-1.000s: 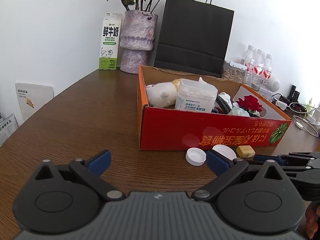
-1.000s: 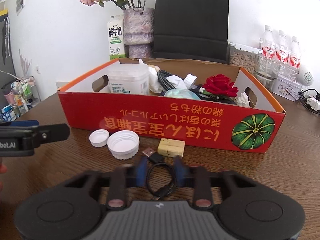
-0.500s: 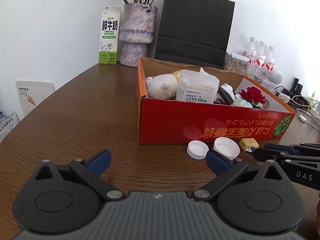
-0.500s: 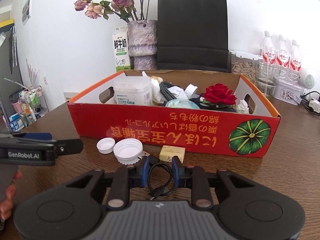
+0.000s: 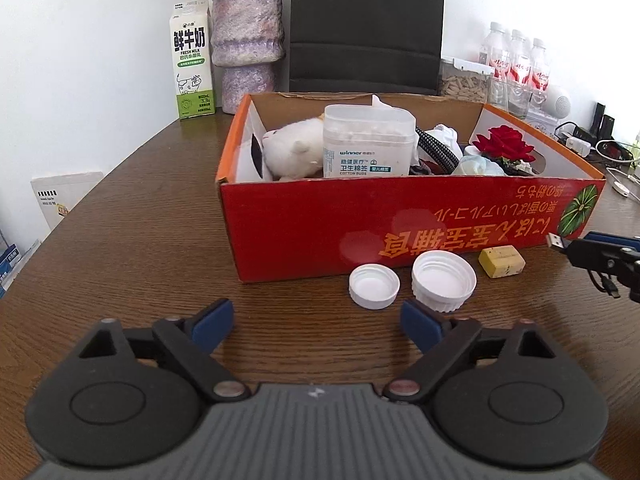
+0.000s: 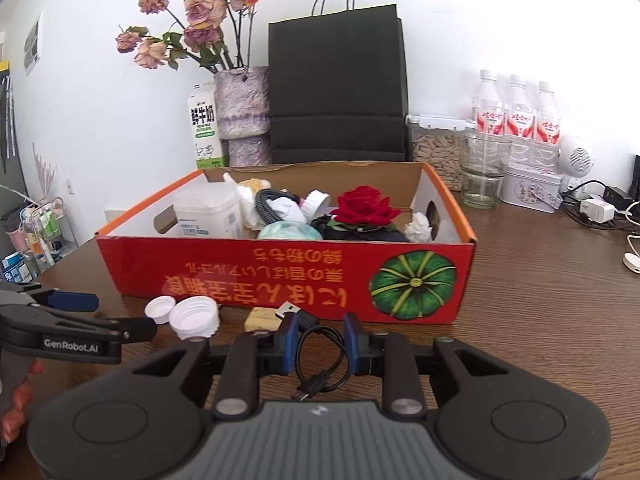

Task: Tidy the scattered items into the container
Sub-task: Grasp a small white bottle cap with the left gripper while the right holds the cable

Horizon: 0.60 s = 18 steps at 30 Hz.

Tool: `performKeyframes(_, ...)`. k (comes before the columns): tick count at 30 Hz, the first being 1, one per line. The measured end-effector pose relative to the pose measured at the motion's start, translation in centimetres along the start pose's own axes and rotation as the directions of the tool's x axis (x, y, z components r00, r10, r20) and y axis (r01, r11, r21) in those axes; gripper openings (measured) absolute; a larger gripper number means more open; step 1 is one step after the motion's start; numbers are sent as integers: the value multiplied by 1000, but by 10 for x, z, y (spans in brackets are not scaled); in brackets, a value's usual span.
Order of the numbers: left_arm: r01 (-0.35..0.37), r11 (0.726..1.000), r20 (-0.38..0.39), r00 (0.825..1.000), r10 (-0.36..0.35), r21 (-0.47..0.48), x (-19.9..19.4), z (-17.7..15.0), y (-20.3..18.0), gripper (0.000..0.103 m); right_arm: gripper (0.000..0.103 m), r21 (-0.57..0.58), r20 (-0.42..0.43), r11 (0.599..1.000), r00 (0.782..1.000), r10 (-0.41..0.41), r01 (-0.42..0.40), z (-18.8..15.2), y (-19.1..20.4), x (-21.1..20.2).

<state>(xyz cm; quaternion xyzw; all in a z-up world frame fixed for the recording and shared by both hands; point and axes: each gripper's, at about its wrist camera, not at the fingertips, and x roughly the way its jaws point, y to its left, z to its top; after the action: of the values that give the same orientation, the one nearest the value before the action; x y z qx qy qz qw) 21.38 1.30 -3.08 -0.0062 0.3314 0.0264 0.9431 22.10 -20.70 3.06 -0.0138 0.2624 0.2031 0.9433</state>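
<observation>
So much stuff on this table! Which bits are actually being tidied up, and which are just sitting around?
Part of the job:
red box
black USB cable, held in the right tongs
two white caps
yellow block

Just lying about:
milk carton
vase
black bag
water bottles

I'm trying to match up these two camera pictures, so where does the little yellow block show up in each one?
Left wrist view: the yellow block lies right of centre on the table, before the red box, right of the larger white cap.
Right wrist view: it sits low and left of centre, just beyond the right gripper shut on the black cable.
Shared landmark: the larger white cap.
</observation>
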Motion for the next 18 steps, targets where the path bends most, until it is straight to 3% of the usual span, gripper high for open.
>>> performKeyframes(2, -3, 1000, -4, 1000, 3, -6, 3, 3, -2, 82, 23, 4, 3, 1000, 1000, -5, 5, 0, -5, -1)
performKeyframes(7, 5, 1000, -8, 1000, -5, -6, 8, 8, -11, 82, 23, 14, 4, 1000, 1000, -14, 14, -1, -11, -2)
performKeyframes(9, 1, 1000, -6, 1000, -1, -2, 10, 9, -14, 73, 23, 9, 6, 1000, 1000, -15, 15, -1, -10, -2)
performKeyframes(14, 10, 1000, 16, 1000, -11, 11, 8, 10, -20, 30, 23, 9, 6, 1000, 1000, -12, 12, -2, -9, -3)
performKeyframes(18, 8, 1000, 25, 1000, -9, 13, 7, 8, -24, 29, 23, 3, 13, 1000, 1000, -5, 5, -3, -8, -5)
